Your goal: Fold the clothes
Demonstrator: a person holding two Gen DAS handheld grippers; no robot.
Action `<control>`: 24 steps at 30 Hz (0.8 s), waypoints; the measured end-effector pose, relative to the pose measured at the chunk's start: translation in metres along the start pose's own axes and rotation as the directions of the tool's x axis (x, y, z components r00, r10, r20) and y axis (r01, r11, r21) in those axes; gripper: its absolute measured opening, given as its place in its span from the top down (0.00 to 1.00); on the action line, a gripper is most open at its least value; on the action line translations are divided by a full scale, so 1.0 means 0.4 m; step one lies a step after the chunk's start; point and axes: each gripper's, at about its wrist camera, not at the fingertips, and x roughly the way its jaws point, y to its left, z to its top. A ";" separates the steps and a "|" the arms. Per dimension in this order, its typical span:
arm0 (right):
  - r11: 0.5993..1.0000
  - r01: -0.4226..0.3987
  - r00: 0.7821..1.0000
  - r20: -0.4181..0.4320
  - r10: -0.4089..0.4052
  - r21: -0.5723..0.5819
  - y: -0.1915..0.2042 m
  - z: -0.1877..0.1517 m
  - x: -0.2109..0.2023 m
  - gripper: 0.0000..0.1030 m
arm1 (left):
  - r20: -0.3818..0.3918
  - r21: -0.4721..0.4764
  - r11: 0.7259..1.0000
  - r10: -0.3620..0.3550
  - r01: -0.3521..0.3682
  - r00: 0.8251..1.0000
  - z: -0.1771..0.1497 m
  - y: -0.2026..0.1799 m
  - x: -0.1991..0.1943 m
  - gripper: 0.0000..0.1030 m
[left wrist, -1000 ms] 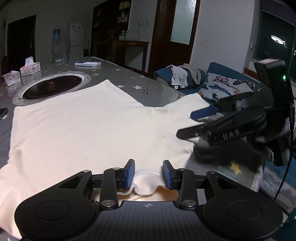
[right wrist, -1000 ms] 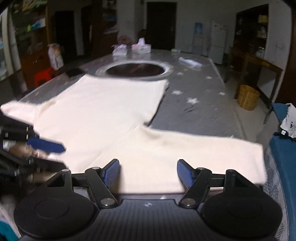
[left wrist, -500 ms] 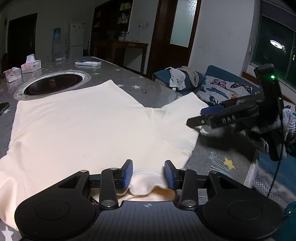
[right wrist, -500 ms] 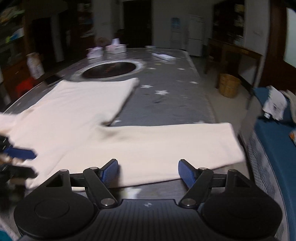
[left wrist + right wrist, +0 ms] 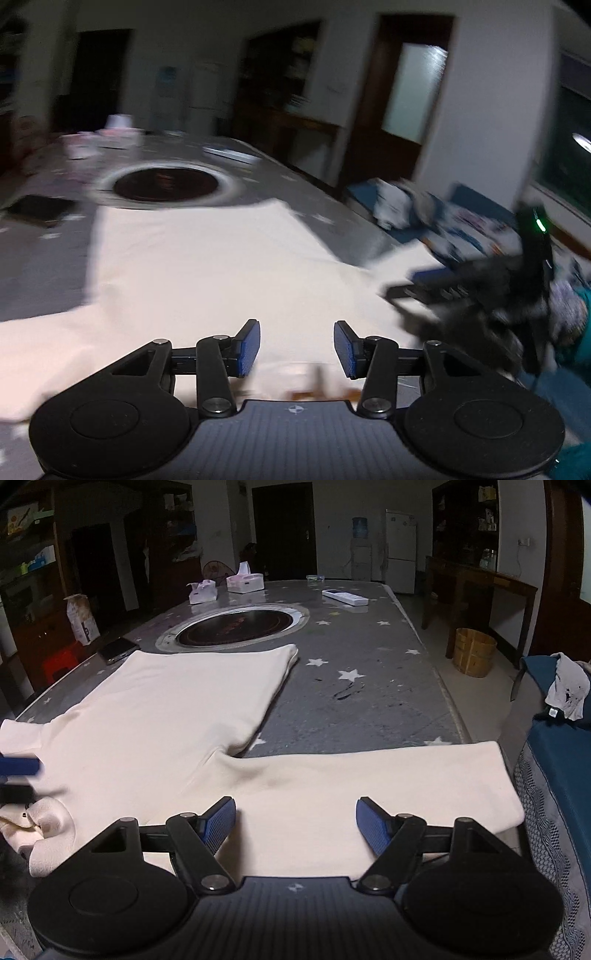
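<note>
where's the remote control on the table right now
In the right wrist view the white remote control lies at the table's far right, beyond the round cooktop and right of the pink tissue boxes.

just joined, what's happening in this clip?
A person with a handheld gripper in each hand is folding a cream long-sleeve top spread flat on a grey star-print table. The right gripper is open, hovering over the outstretched sleeve, which reaches the table edge. The left gripper is also open, over the collar edge; its view is motion-blurred. Neither grips cloth, and no fold shows yet.
</note>
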 end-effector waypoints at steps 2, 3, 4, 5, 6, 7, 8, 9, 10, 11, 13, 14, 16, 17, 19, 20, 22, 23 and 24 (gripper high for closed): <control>1.000 -0.001 1.000 -0.001 0.001 -0.002 0.004 0.001 0.001 0.28 | 0.021 -0.063 0.993 0.104 -0.102 0.994 -0.003 0.061 -0.042 0.54; 1.000 -0.001 1.000 -0.001 0.001 -0.003 0.005 0.001 0.002 0.28 | 0.022 -0.102 0.982 0.160 -0.157 0.987 -0.006 0.095 -0.061 0.54; 1.000 -0.001 1.000 -0.003 0.001 -0.006 0.007 0.001 0.003 0.28 | 0.019 -0.143 0.966 0.218 -0.214 0.976 -0.010 0.129 -0.079 0.54; 1.000 0.000 1.000 -0.005 0.000 -0.010 0.008 0.001 0.004 0.28 | 0.008 -0.180 0.947 0.272 -0.266 0.962 -0.015 0.163 -0.095 0.54; 1.000 0.001 1.000 -0.007 -0.001 -0.013 0.009 0.001 0.005 0.28 | -0.008 -0.213 0.925 0.321 -0.315 0.947 -0.021 0.196 -0.109 0.54; 1.000 0.002 1.000 -0.008 -0.002 -0.016 0.011 0.001 0.006 0.27 | -0.026 -0.245 0.899 0.369 -0.363 0.929 -0.028 0.230 -0.123 0.54; 1.000 0.003 1.000 -0.008 -0.003 -0.017 0.011 0.001 0.007 0.27 | -0.044 -0.270 0.874 0.409 -0.405 0.912 -0.033 0.260 -0.134 0.55; 1.000 0.003 1.000 -0.009 -0.004 -0.019 0.012 0.001 0.007 0.27 | -0.062 -0.283 0.852 0.441 -0.440 0.895 -0.037 0.285 -0.139 0.56; 1.000 0.004 1.000 -0.010 -0.004 -0.020 0.012 0.001 0.007 0.27 | -0.081 -0.289 0.832 0.471 -0.473 0.878 -0.040 0.308 -0.140 0.56; 1.000 0.005 1.000 -0.011 -0.005 -0.021 0.013 0.001 0.007 0.27 | -0.100 -0.295 0.811 0.500 -0.506 0.860 -0.043 0.331 -0.142 0.56; 1.000 0.006 1.000 -0.014 -0.007 -0.022 0.014 0.002 0.008 0.25 | -0.115 -0.286 0.795 0.525 -0.534 0.843 -0.039 0.359 -0.137 0.56; 1.000 0.006 1.000 -0.016 -0.006 -0.022 0.014 0.002 0.008 0.23 | -0.118 -0.279 0.792 0.533 -0.544 0.838 -0.035 0.371 -0.133 0.56; 1.000 0.008 1.000 -0.019 -0.008 -0.027 0.016 0.001 0.010 0.22 | -0.125 -0.265 0.784 0.550 -0.562 0.826 -0.028 0.394 -0.125 0.56; 1.000 0.010 1.000 -0.019 -0.010 -0.030 0.017 0.001 0.011 0.22 | -0.128 -0.257 0.780 0.558 -0.570 0.820 -0.024 0.405 -0.121 0.56; 0.999 0.011 1.000 -0.021 -0.012 -0.032 0.020 0.001 0.013 0.21 | -0.134 -0.237 0.774 0.573 -0.588 0.808 -0.013 0.425 -0.109 0.56; 0.999 0.012 1.000 -0.022 -0.013 -0.032 0.021 0.002 0.013 0.21 | -0.136 -0.219 0.773 0.580 -0.596 0.803 -0.003 0.432 -0.097 0.56; 0.999 0.013 1.000 -0.023 -0.014 -0.032 0.022 0.002 0.015 0.20 | -0.137 -0.199 0.773 0.586 -0.602 0.799 0.009 0.451 -0.078 0.56; 0.999 0.014 1.000 -0.023 -0.014 -0.032 0.021 0.003 0.016 0.20 | -0.137 -0.191 0.774 0.588 -0.604 0.797 0.014 0.462 -0.070 0.56; 0.999 0.014 1.000 -0.024 -0.015 -0.031 0.021 0.003 0.017 0.19 | -0.137 -0.182 0.775 0.590 -0.605 0.796 0.020 0.473 -0.062 0.56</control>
